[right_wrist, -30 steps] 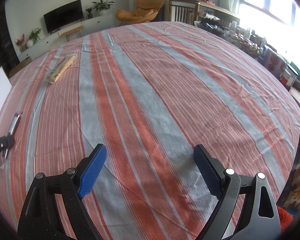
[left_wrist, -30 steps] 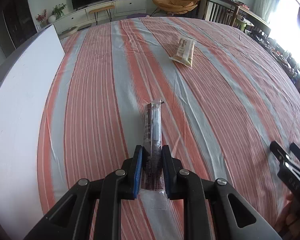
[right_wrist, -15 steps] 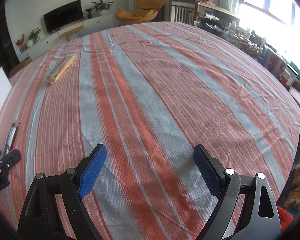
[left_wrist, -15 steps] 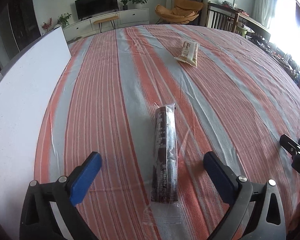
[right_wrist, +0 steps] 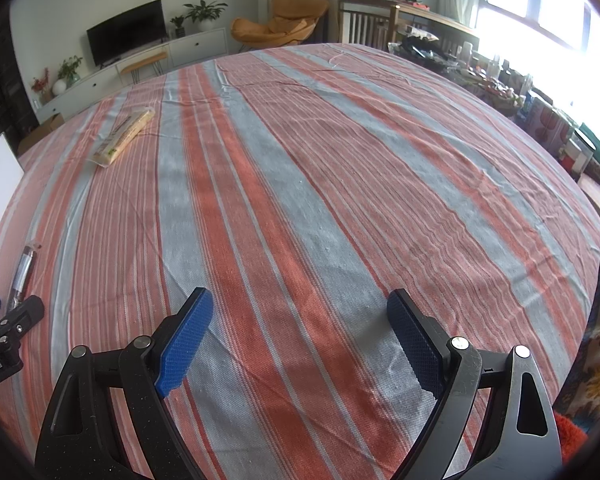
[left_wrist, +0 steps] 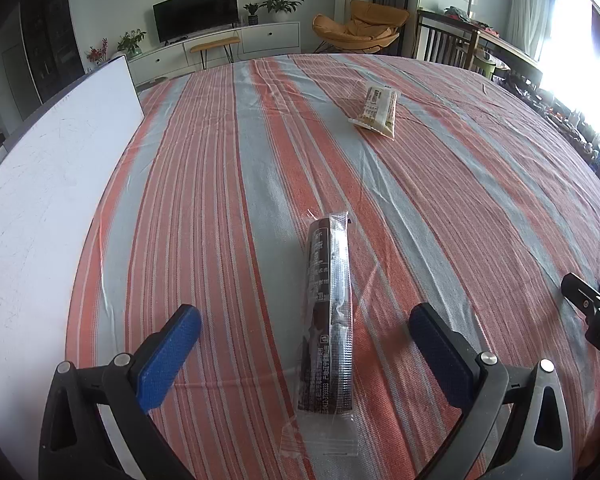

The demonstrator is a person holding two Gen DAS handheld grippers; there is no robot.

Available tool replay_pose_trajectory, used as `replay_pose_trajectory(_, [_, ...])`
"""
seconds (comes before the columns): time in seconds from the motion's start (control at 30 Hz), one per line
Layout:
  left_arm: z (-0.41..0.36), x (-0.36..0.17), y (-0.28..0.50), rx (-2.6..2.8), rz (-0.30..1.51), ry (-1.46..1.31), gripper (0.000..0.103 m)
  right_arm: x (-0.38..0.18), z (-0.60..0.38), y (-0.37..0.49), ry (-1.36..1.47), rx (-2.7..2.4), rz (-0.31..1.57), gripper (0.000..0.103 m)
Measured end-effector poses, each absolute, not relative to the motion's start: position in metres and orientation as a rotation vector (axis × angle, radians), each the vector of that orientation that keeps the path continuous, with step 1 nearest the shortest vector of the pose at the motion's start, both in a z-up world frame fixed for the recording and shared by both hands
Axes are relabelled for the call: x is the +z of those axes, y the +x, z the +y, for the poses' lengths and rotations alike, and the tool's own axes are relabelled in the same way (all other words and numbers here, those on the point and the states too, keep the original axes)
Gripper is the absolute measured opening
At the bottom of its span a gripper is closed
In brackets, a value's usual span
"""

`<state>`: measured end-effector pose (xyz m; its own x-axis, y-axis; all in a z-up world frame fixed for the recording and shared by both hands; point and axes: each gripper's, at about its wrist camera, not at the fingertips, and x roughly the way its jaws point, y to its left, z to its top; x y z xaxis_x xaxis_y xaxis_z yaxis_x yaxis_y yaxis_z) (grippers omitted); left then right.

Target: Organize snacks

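A long dark brown snack pack (left_wrist: 330,312) in clear wrap lies flat on the striped tablecloth (left_wrist: 440,184), between the fingers of my left gripper (left_wrist: 306,328), which is open and not touching it. The pack also shows at the left edge of the right wrist view (right_wrist: 22,276). A beige snack pack (left_wrist: 376,114) lies farther off, also seen in the right wrist view (right_wrist: 124,136). My right gripper (right_wrist: 298,316) is open and empty over bare cloth; it shows at the right edge of the left wrist view (left_wrist: 588,304).
A white board (left_wrist: 40,216) lies along the table's left side. Beyond the far edge are a TV cabinet (left_wrist: 228,46), an orange chair (left_wrist: 356,30) and wooden chairs (left_wrist: 448,46). Cluttered shelves (right_wrist: 496,80) stand at the right by the window.
My left gripper has opened and let go of the dark snack pack, which now lies on the cloth. The gripper has risen and drawn back a little. The right gripper has not moved.
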<state>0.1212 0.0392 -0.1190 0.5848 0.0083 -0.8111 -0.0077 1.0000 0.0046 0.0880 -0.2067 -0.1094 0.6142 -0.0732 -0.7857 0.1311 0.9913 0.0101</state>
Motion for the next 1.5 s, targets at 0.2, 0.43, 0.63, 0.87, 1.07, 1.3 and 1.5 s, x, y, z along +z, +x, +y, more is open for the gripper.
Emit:
replay_pose_trajectory(0.2, [0.039, -0.119, 0.121, 0.009, 0.946, 0.001, 0.103, -0.109, -0.207, 0.088, 0.069, -0.118, 0.902, 0.091])
replay_pose_trajectory(0.43, [0.039, -0.119, 0.121, 0.009, 0.946, 0.001, 0.103, -0.109, -0.207, 0.088, 0.069, -0.118, 0.902, 0.091])
replay_pose_trajectory(0.63, [0.039, -0.119, 0.121, 0.009, 0.946, 0.001, 0.103, -0.109, -0.207, 0.088, 0.069, -0.118, 0.902, 0.091])
replay_pose_trajectory(0.87, [0.041, -0.117, 0.123, -0.025, 0.985, 0.008, 0.103, -0.109, -0.207, 0.088, 0.073, -0.109, 0.901, 0.091])
replay_pose_trajectory(1.07, [0.049, -0.118, 0.113, -0.023, 0.954, 0.013, 0.103, -0.096, -0.205, 0.117, 0.139, 0.019, 0.981, 0.090])
replay_pose_trajectory(1.3, [0.046, -0.118, 0.113, -0.028, 0.946, 0.020, 0.103, -0.063, -0.132, 0.245, 0.192, 0.265, 1.076, 0.088])
replay_pose_trajectory(1.5, [0.046, -0.118, 0.114, -0.029, 0.946, 0.020, 0.103, -0.098, -0.070, 0.320, 0.177, 0.258, 1.197, 0.087])
